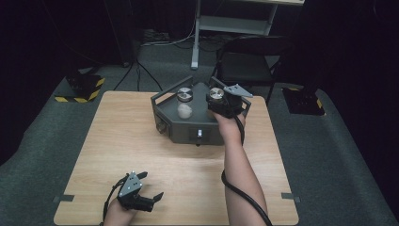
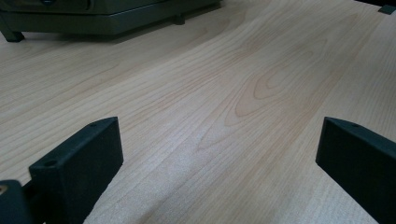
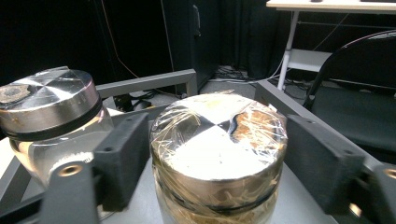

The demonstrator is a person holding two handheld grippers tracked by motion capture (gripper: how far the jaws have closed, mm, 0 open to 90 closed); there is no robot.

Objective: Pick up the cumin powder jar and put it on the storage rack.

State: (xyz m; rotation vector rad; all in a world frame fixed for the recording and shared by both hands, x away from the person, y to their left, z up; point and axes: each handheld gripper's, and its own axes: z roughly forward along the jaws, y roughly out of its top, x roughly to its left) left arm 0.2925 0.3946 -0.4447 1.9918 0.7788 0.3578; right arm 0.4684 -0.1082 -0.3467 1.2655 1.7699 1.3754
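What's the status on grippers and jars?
Left gripper open over bare table. Right gripper straddles metal-lidded jar, pads apart. Second jar close beside.

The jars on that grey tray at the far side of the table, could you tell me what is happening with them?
A person works at a wooden table with a gripper in each hand. The right gripper is at the grey tray, its jaws on either side of the metal-lidded jar on the right; the pads stand slightly apart from it. A second jar, holding something white, stands beside it. The left gripper rests open over bare table near the front edge.
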